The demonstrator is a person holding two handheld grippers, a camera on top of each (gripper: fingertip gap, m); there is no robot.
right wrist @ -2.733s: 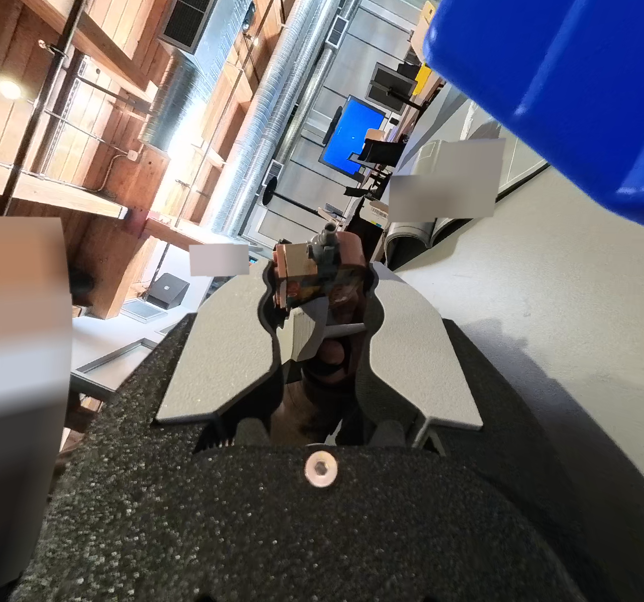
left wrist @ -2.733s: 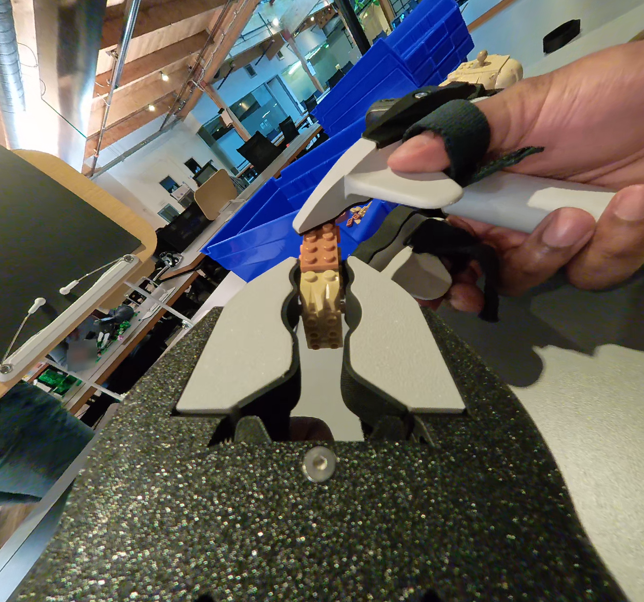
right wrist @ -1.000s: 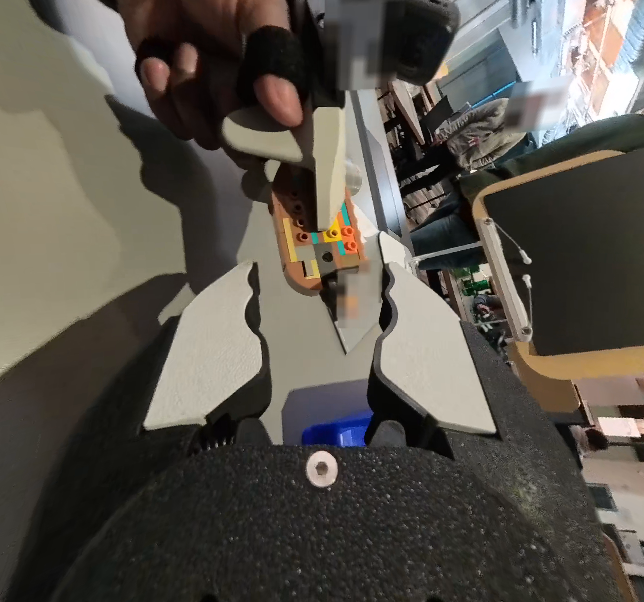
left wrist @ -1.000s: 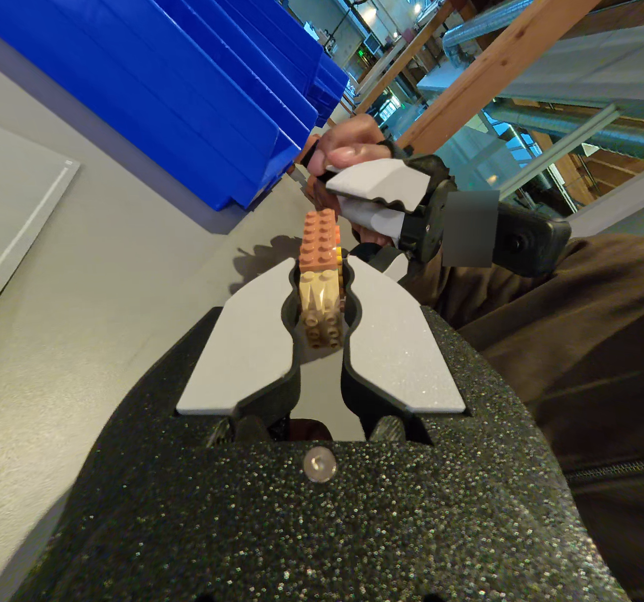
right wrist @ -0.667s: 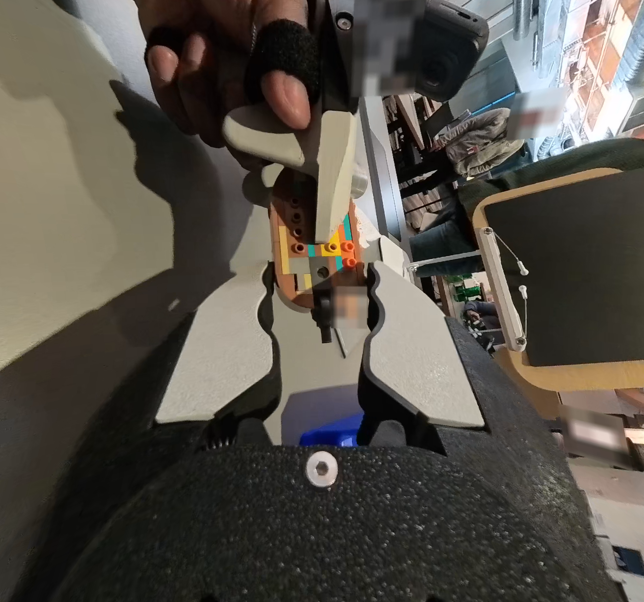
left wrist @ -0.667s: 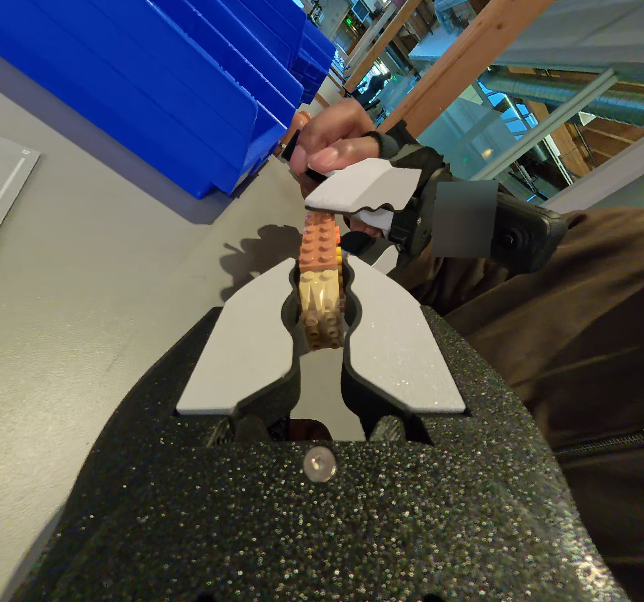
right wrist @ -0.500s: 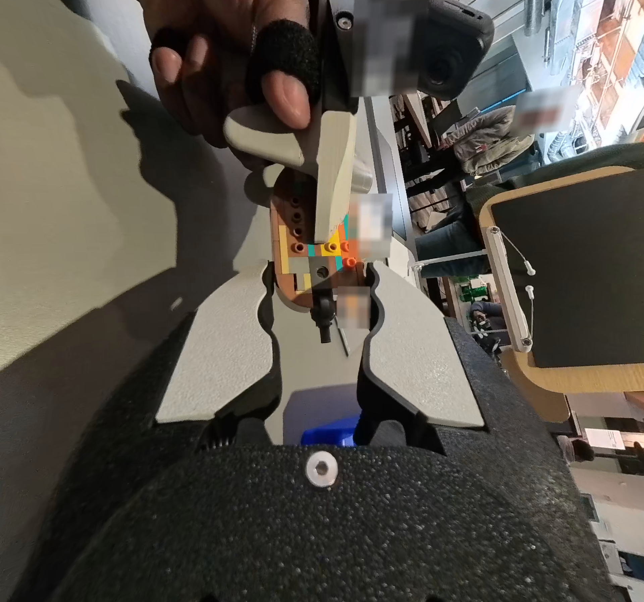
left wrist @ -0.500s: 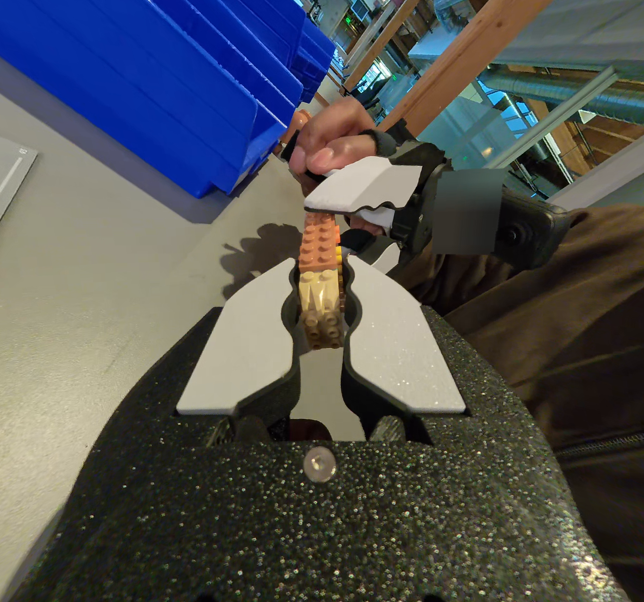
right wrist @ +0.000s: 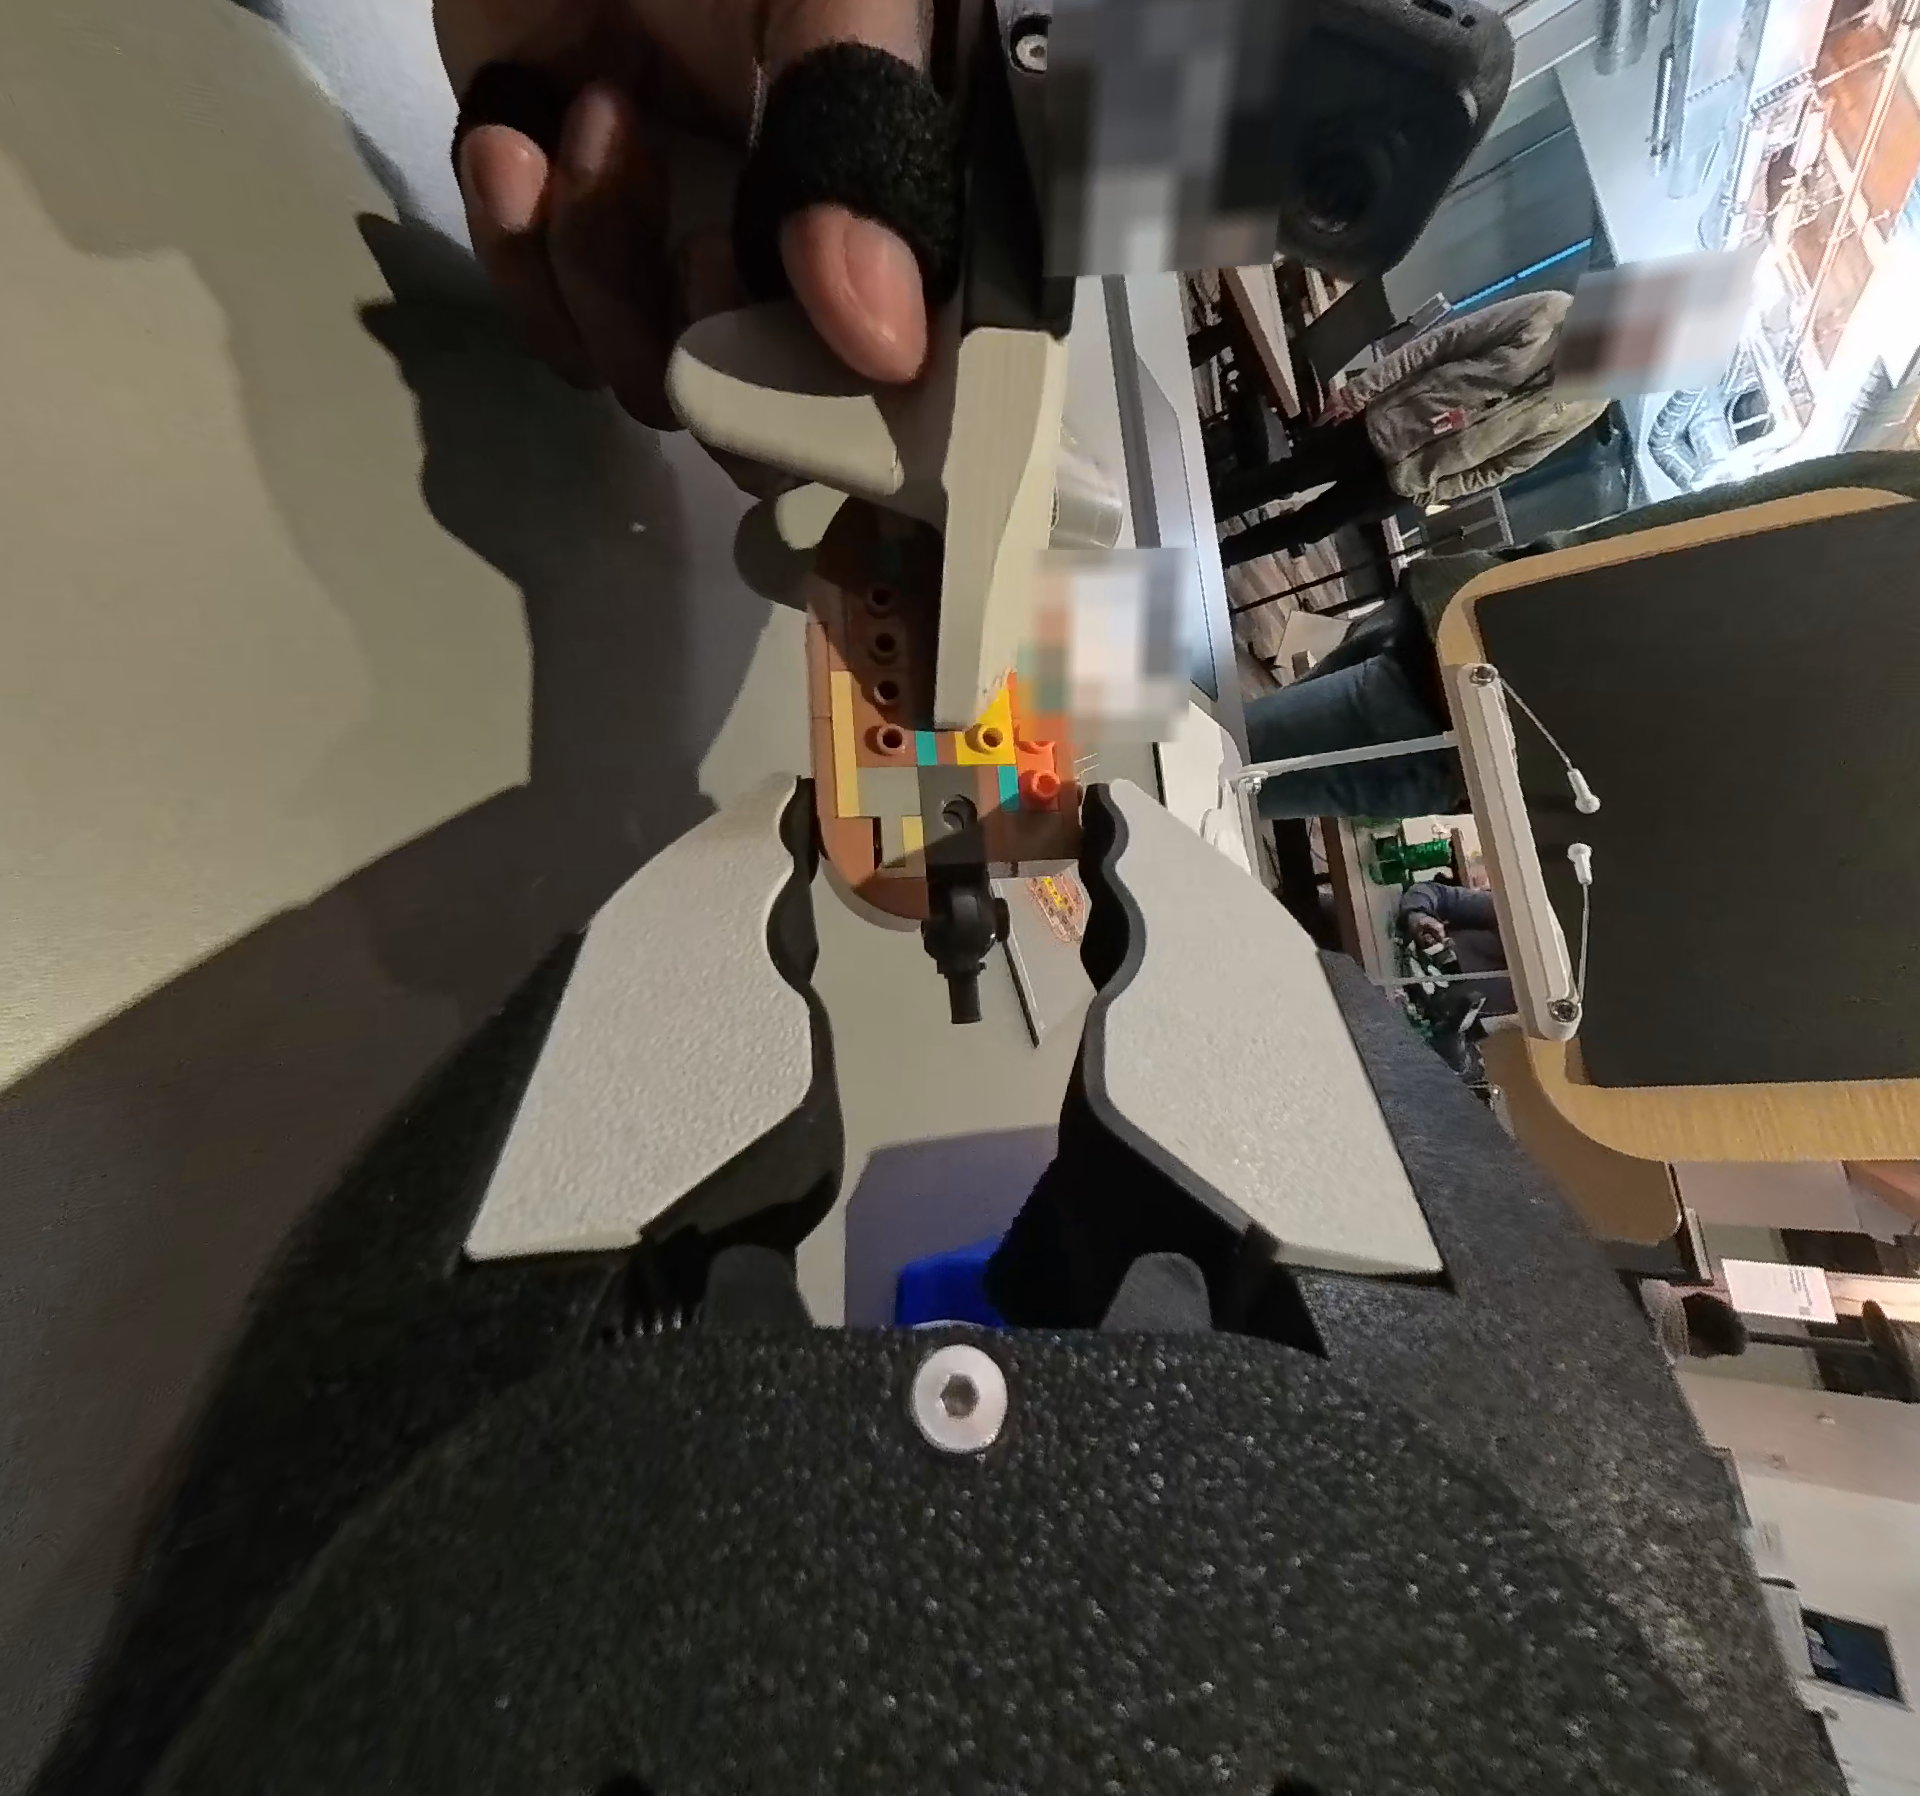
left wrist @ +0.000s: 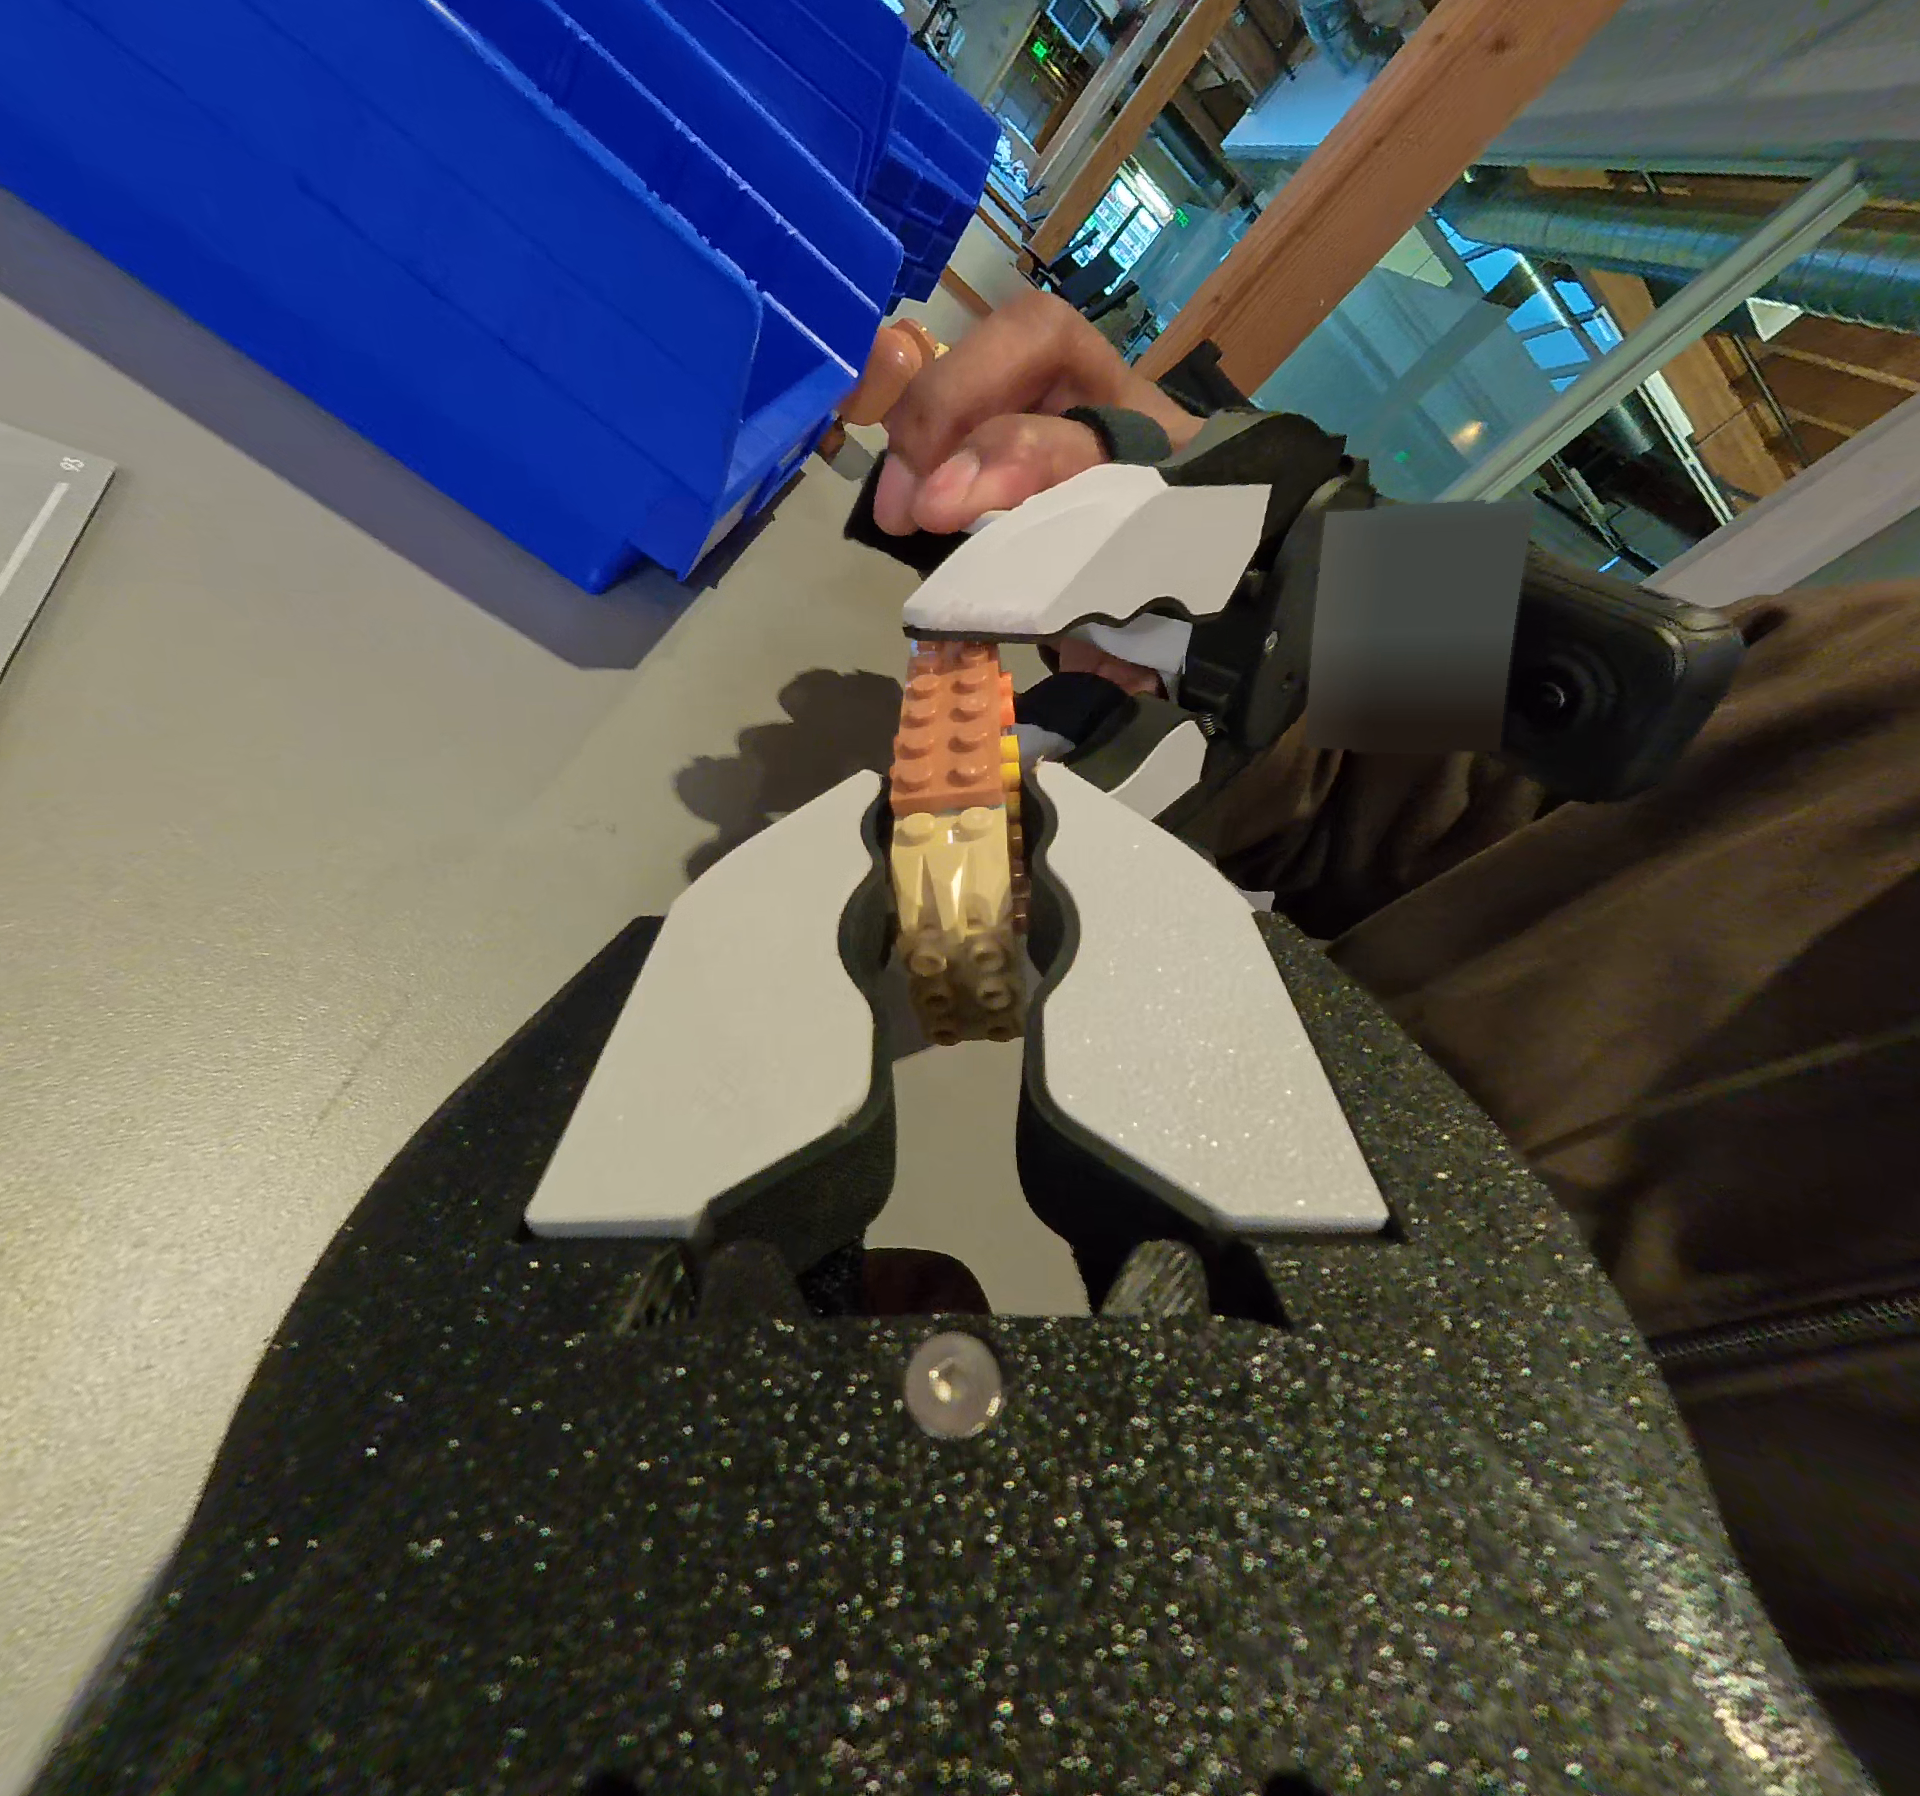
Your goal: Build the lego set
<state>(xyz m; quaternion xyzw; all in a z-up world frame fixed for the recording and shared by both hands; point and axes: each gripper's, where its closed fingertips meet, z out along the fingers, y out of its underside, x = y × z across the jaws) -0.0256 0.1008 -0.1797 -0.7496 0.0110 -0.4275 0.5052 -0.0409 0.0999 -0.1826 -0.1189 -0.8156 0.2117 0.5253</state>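
Observation:
The lego build (left wrist: 954, 811) is a narrow stack of orange, tan and brown bricks. My left gripper (left wrist: 956, 790) is shut on its middle and holds it above the grey table (left wrist: 260, 811). In the right wrist view the build (right wrist: 894, 738) shows a studded face in brown, yellow, teal and orange. A small black piece (right wrist: 961, 936) sticks out of its rounded end. My right gripper (right wrist: 940, 811) has its jaws closed on both sides of that end. It also shows in the left wrist view (left wrist: 1081, 583), one finger lying across the build's far tip.
Blue bins (left wrist: 416, 188) stand in a row along the table's far left. A grey sheet (left wrist: 42, 541) lies at the left edge. A person's brown sleeve (left wrist: 1558, 1019) fills the right. A wood-rimmed black chair back (right wrist: 1714, 811) stands off the table. The grippers are tip to tip, or close to it.
A second ago my right jaws stood wide apart short of the build; they have closed onto its rounded end. My left gripper has kept its hold, almost still.

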